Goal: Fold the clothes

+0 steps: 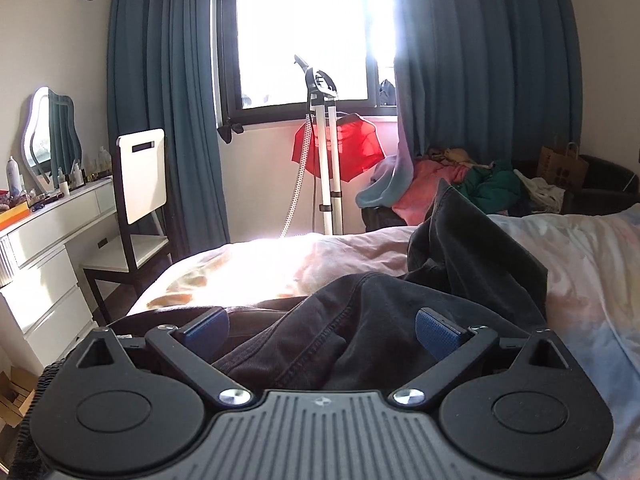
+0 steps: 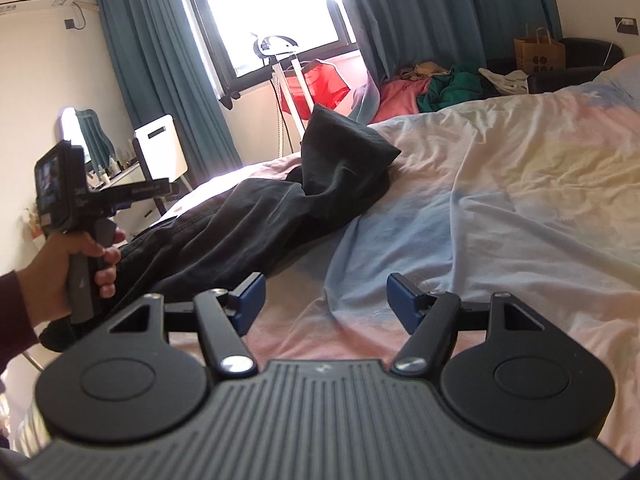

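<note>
1. A pair of dark grey jeans point(image 2: 256, 216) lies crumpled along the left side of the bed point(image 2: 500, 184), on its pastel pink, blue and cream cover.
2. The far end of the jeans rises in a bunched peak, and the nearer part stretches back toward the bed's near left corner.
3. The left gripper point(image 1: 322, 330) sits low over the jeans; its jaws are spread wide apart, with a seamed fold of denim lying between the blue pads point(image 1: 434, 330), which do not pinch it.
4. In the right wrist view, a hand point(image 2: 68, 264) in a dark red sleeve grasps the left gripper's handle just left of the jeans.
5. The right gripper point(image 2: 326, 300) hovers above the bed cover, just right of the jeans and not touching them; its jaws are also spread wide with nothing between them.
6. Beyond the bed, a garment steamer stand point(image 1: 326, 152) with a red garment point(image 1: 352, 152) on it stands below the window point(image 1: 304, 28).
7. A heap of clothes point(image 1: 460, 184) sits past the bed's far edge, right of the steamer stand.
8. A white dresser point(image 1: 48, 240) with a mirror point(image 1: 50, 128) and a chair point(image 1: 136, 208) stands left of the bed.
</note>
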A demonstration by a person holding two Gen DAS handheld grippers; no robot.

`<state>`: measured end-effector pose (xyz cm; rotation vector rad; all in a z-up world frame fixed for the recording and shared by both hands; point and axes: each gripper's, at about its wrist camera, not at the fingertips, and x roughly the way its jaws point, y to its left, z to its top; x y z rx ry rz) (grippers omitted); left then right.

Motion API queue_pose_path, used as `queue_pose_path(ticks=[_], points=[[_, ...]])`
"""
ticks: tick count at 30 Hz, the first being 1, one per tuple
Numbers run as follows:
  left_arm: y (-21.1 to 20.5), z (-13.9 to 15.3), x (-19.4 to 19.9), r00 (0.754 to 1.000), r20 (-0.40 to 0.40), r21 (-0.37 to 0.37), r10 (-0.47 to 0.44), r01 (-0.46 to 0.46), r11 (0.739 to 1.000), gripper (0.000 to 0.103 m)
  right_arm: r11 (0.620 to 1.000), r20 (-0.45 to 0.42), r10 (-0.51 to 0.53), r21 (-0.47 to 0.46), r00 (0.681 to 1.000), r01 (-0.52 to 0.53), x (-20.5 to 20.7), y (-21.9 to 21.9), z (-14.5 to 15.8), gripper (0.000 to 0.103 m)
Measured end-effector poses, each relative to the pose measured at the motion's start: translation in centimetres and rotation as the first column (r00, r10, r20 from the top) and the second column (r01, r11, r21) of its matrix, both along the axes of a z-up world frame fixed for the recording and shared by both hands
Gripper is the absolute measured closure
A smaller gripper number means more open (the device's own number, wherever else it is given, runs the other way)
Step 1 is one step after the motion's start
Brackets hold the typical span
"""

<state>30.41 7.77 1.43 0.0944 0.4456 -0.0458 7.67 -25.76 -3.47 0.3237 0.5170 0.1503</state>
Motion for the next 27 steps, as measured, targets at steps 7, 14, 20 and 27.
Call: queue_pose_path(ticks=[7, 14, 20, 27], points=[[-0.9, -4.2, 13.1, 0.995, -0.092, 0.025, 0.028, -0.026, 0.999, 0.005, 0.999, -0.074, -0.004, 0.052, 0.997, 0.008, 5.5, -1.3, -3.1, 0.033], [0.6, -6.7, 19.3, 0.977, -0.198, 0.015, 0.085, -0.084, 0.996, 0.032, 0.992, -0.128, -0.004, 0.126, 0.992, 0.02, 7.7, -2.2, -5.1, 0.033], [-1.1, -6.9, 17.6, 0.973, -0.229, 0.099, 0.017, 0.006, 0.995, 0.095, 0.982, -0.169, 0.002, 0.188, 0.986, 0.031, 9.4, -2.9, -6.6, 0.033], [-5.6, -1.6, 8.6, 0.989, -0.09, 0.115, -0.113, 0.123, 0.986, 0.1, 0.99, -0.124, -0.025, 0.134, 0.992, 0.042, 7.6, -2.8, -5.5, 0.033]])
